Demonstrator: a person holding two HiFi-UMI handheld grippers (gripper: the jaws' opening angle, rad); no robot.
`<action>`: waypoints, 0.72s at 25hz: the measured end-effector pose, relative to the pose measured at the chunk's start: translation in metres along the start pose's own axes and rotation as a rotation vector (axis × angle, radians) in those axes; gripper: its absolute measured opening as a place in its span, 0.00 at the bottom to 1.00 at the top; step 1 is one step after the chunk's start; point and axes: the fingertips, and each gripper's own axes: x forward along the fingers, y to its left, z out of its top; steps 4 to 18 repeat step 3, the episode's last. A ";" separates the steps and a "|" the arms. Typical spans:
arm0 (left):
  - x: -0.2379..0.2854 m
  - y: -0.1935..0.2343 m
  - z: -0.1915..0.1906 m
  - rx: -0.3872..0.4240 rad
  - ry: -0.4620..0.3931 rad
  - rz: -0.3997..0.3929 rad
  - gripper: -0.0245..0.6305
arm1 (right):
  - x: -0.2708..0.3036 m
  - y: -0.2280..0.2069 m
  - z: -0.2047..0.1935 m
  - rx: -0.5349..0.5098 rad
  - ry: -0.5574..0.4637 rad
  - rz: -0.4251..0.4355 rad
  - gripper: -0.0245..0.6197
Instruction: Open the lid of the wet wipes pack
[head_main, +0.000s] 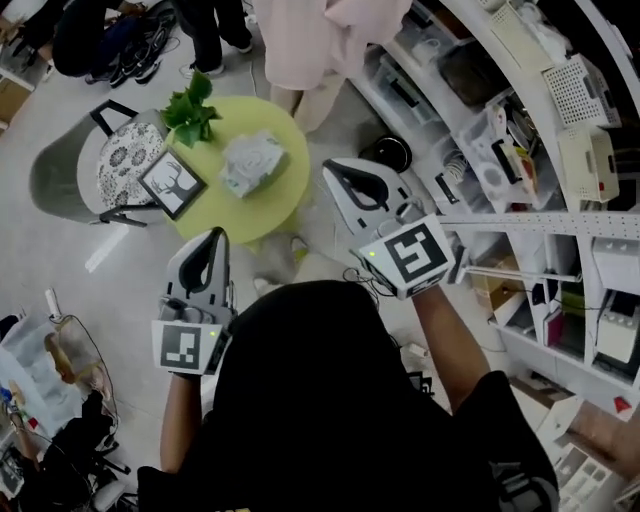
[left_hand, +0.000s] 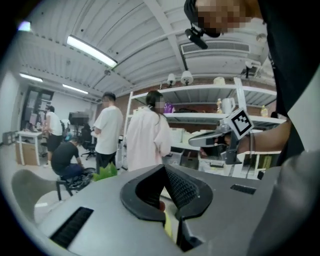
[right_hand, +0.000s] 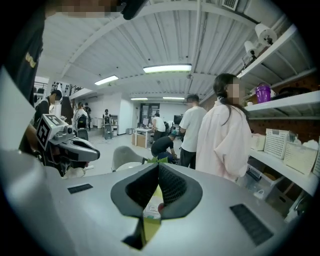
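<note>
both grippers are closed and empty: the left gripper (head_main: 214, 240) has its jaws pressed tip to tip with nothing between them, and the right gripper (head_main: 335, 170) is the same, pads meeting. each is held up in the air, pointing roughly level, short of the round yellow-green table (head_main: 285, 215).

the wet wipes pack (head_main: 252, 162) lies on that table, ahead of and below both grippers, a little right of the left gripper's tip and left of the right one's, well apart from each. beyond the left gripper a framed picture (head_main: 172, 183) and a small potted plant (head_main: 192, 108) share the tabletop.

from where i stand the lid is too small to read as up or down. so the scene fits two stages: grippers coming in on a closed pack, or lifted clear of one already opened. neither gripper is in contact with anything.

if the lid is down, i'd judge a reach must go forward and down, jaws parted first, one gripper steadying the soft pack while the other catches the flap's edge.
</note>
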 end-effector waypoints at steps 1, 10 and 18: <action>0.002 -0.003 0.003 -0.005 -0.025 -0.048 0.07 | 0.003 -0.003 0.006 -0.015 -0.024 -0.003 0.04; 0.007 -0.009 0.007 -0.025 -0.077 -0.146 0.07 | 0.007 -0.009 0.016 -0.044 -0.071 -0.013 0.04; 0.007 -0.009 0.007 -0.025 -0.077 -0.146 0.07 | 0.007 -0.009 0.016 -0.044 -0.071 -0.013 0.04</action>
